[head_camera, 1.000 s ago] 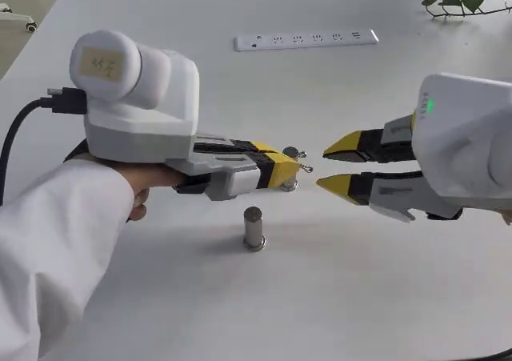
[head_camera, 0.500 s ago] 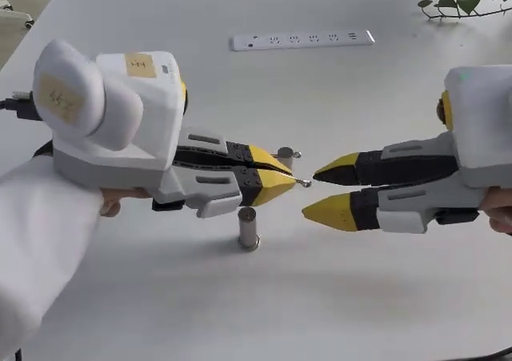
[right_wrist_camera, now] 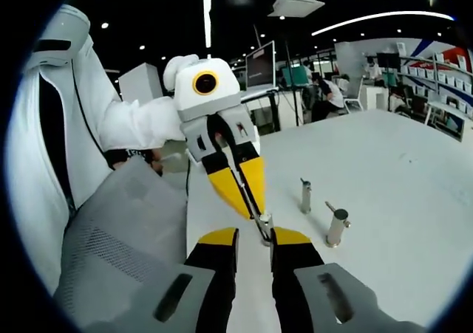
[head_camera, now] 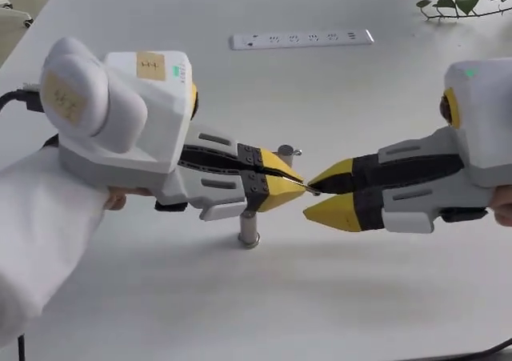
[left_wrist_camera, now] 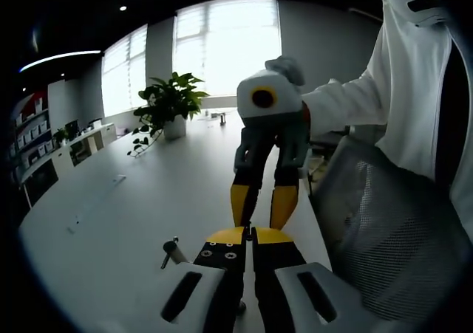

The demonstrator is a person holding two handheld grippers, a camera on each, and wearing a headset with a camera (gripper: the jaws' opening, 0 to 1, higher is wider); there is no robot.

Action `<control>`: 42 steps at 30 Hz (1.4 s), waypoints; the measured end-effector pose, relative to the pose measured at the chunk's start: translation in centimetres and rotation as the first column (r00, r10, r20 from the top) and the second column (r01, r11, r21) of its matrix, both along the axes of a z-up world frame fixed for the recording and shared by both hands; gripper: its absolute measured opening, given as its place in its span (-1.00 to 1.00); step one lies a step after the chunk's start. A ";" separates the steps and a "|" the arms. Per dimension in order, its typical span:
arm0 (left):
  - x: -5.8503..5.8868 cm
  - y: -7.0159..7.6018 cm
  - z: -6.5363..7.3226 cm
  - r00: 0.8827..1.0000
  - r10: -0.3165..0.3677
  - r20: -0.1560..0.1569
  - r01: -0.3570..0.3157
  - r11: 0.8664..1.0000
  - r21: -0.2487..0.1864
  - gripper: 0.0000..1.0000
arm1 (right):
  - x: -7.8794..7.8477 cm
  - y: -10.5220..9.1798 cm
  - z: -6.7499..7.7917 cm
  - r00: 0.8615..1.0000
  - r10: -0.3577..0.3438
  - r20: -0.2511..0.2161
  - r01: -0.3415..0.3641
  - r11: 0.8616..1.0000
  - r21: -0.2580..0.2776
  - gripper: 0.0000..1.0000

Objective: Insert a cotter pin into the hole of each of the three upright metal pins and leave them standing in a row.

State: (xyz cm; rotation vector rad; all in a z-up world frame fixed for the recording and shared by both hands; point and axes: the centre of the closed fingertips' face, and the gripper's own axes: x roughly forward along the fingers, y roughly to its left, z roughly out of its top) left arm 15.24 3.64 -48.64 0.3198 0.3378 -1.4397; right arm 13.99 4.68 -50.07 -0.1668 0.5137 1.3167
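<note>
Cotter pin (right_wrist_camera: 259, 213) pinched by left claw (head_camera: 298, 186), sticker (head_camera: 150, 65) illegible; right claw (head_camera: 310, 197) agape.

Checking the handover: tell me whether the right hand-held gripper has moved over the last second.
Yes. Against the power strip, the right hand-held gripper has slid left, toward the left hand-held gripper and the cotter pin it grips.

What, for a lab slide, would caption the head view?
Left gripper, fingers shut on a thin metal cotter pin, meets the open right gripper above a grey upright metal pin.
</note>
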 end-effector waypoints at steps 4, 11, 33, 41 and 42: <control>-0.5 -0.1 -0.1 1.000 -0.013 -0.007 0.013 1.000 0.002 -0.99 | 0.1 -0.1 -0.4 1.000 0.006 0.028 -0.006 1.000 -0.027 -0.97; -0.7 0.1 -0.5 1.000 -0.016 -0.010 0.017 1.000 0.020 -0.99 | -0.4 0.0 -0.5 0.998 0.045 0.044 -0.043 0.998 -0.052 -1.00; 1.1 3.4 -3.1 0.983 0.175 0.054 -0.178 0.981 0.071 -0.46 | 2.2 -1.0 -2.0 0.984 0.095 0.152 -0.051 0.961 -0.272 -1.00; 1.3 4.8 -5.3 0.974 0.221 0.056 -0.227 0.965 0.131 -0.47 | 2.5 -1.5 -4.9 0.985 0.135 0.111 -0.083 0.920 -0.384 -1.00; 1.4 4.8 -5.5 0.973 0.225 0.059 -0.231 0.963 0.137 -0.49 | 2.4 -1.4 -5.1 0.983 0.143 0.111 -0.089 0.916 -0.392 -1.00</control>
